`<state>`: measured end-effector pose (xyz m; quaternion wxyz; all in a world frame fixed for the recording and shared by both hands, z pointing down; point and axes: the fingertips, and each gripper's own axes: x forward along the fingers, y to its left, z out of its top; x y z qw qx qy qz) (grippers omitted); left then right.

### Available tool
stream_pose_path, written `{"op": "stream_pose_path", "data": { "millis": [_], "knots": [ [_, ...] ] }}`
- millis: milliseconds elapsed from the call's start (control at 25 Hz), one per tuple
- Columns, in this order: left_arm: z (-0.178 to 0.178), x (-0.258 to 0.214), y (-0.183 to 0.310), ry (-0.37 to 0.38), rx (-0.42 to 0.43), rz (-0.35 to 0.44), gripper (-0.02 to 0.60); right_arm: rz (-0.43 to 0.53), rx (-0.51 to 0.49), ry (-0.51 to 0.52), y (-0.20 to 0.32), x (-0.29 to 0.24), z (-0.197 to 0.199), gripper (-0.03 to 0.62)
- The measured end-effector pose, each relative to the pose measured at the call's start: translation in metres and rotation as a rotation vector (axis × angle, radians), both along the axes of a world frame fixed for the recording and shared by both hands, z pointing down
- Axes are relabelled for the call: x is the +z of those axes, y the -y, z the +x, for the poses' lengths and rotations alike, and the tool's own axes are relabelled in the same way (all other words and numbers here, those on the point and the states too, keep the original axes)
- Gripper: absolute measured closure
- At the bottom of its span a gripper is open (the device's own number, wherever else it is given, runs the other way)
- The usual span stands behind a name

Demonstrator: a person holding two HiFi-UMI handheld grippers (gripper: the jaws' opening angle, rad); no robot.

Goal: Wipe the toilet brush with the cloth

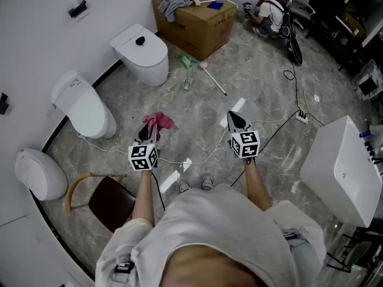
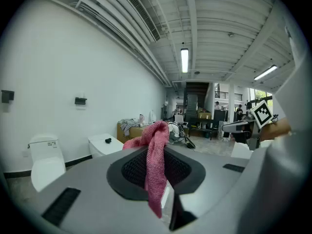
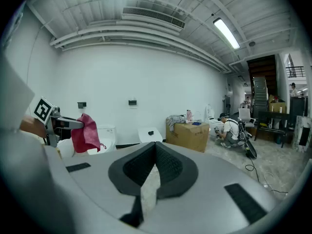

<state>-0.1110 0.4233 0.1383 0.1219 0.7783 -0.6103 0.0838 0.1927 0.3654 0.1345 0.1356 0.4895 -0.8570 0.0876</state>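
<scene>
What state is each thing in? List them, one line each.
left gripper: shut on the pink cloth
pink cloth: hanging from the jaws
right gripper: shut, empty
toilet brush: lying on the floor, untouched
toilet by the box: lid down

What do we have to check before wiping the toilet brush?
1. Cloth held: ok, the pink cloth is pinched in the left hand-held gripper.
2. Right hand-held gripper free: ok, shut on nothing.
3. Toilet brush spotted: cannot tell, a green-headed stick and a white stick lie by the cardboard box.
4. Within reach: not ok, both lie well ahead of the grippers.
5. Path: not ok, a white cable crosses the floor.
</scene>
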Motion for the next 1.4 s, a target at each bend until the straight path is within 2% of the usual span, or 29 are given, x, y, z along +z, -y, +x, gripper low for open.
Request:
{"op": "stream_pose_path", "data": {
  "millis": [640, 920, 1400],
  "knots": [
    [0.026, 0.005, 0.015, 0.010, 0.011, -0.011, 0.506, -0.008, -0.015, 0.026, 0.014, 0.008, 0.019, 0.563],
    [0.050, 0.010, 0.033, 0.017, 0.020, -0.019, 0.506, -0.014, -0.035, 0.055, 0.028, 0.014, 0.035, 0.562],
    [0.089, 0.011, 0.062, 0.022, 0.027, -0.018, 0.506, -0.033, -0.070, 0.047, 0.054, 0.026, 0.058, 0.562]
  ]
}}
